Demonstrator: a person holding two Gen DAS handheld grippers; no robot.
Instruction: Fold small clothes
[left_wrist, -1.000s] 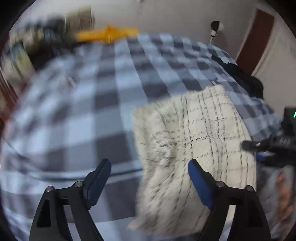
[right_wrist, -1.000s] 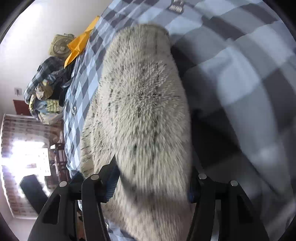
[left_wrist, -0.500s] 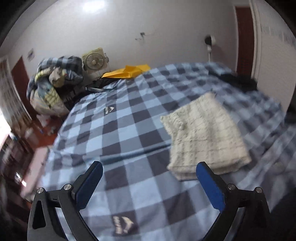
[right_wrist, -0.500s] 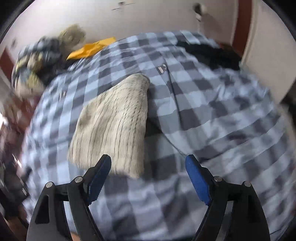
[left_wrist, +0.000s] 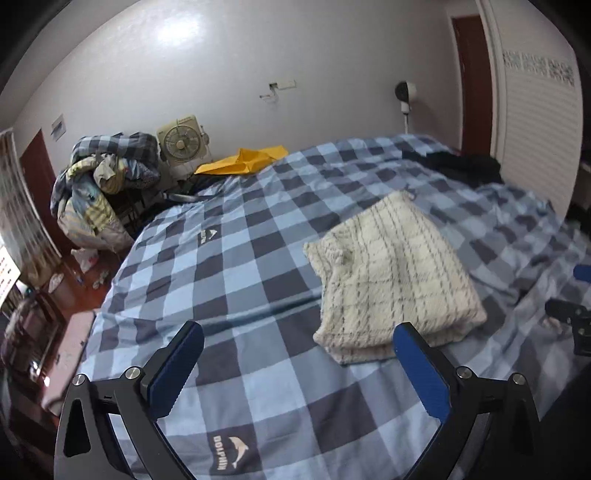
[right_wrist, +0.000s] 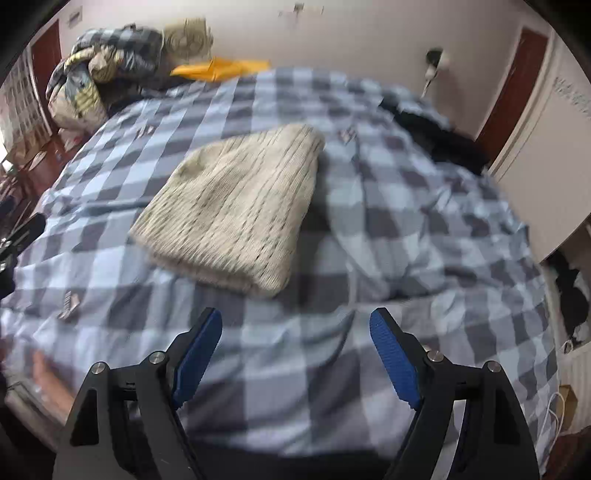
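Nearest the lens in the left wrist view, the left gripper (left_wrist: 297, 363) stands with its blue pads spread wide, released and holding nothing; its jaws have just been opening, with only bedcover showing between them. The right-hand pad sits in front of the near edge of the folded cream garment (left_wrist: 395, 273) without pressing on it. In the right wrist view the right gripper (right_wrist: 295, 354) is likewise released, its jaws having just been opening and bare of cloth, held above the checked bedcover (right_wrist: 424, 229) short of the garment.

The folded cream garment (right_wrist: 236, 206), a fuzzy knit with thin dark lines, lies flat on the blue and grey checked bedcover (left_wrist: 229, 280), apart from both grippers. It is a compact stack of layers, its near edge showing the folded thicknesses. In the left wrist view, part of the right gripper shows past the garment's right side, at the frame's edge.

Beyond the garment, toward its far right, a dark piece of clothing (left_wrist: 461, 166) lies on the bedcover near a red-brown door (left_wrist: 471, 81). Farther back and to the garment's left, a yellow item (left_wrist: 243, 162) rests at the bedcover's far edge, beside a small box fan (left_wrist: 181, 142). Left of the fan a heap of bundled bedding (left_wrist: 99, 181) is piled against the wall.
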